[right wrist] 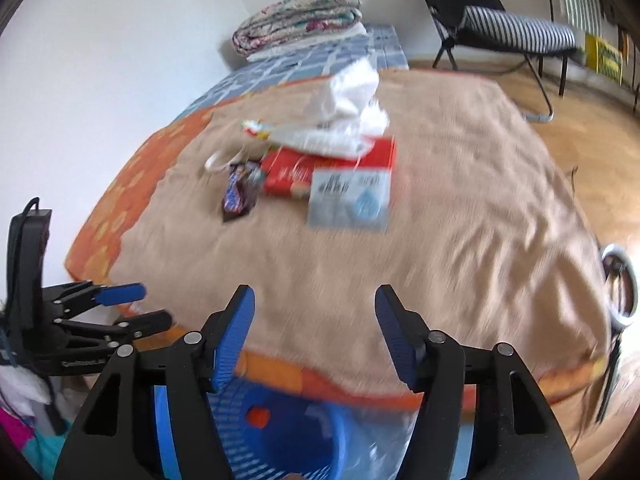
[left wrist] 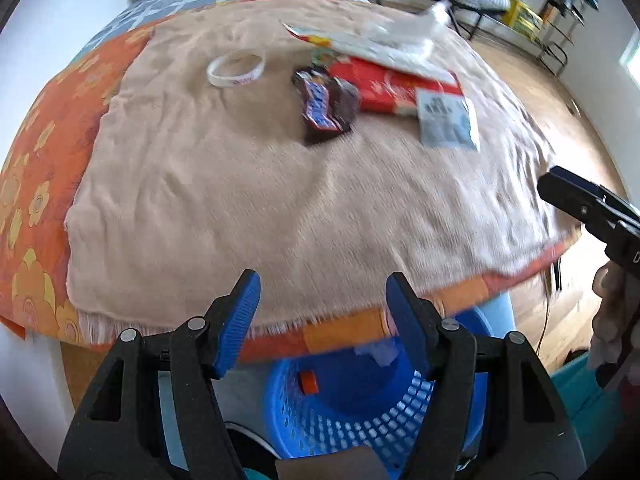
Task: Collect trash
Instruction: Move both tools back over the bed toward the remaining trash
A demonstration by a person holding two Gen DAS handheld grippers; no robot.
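Left wrist view: left gripper [left wrist: 322, 316] over the bed's near edge, jaws wide apart, nothing between them. Blue basket [left wrist: 400, 412] right below, an orange scrap and a white scrap inside. On the beige blanket [left wrist: 240, 200] toward the far side: white wristband [left wrist: 236, 69], chocolate wrapper [left wrist: 326, 106], red packet [left wrist: 396, 88], pale sachet [left wrist: 446, 120].

Right wrist view: right gripper [right wrist: 316, 332] likewise gaping and empty above the basket [right wrist: 272, 432]. Same litter clustered mid-blanket, white plastic bag [right wrist: 344, 120] atop the red packet [right wrist: 288, 174].
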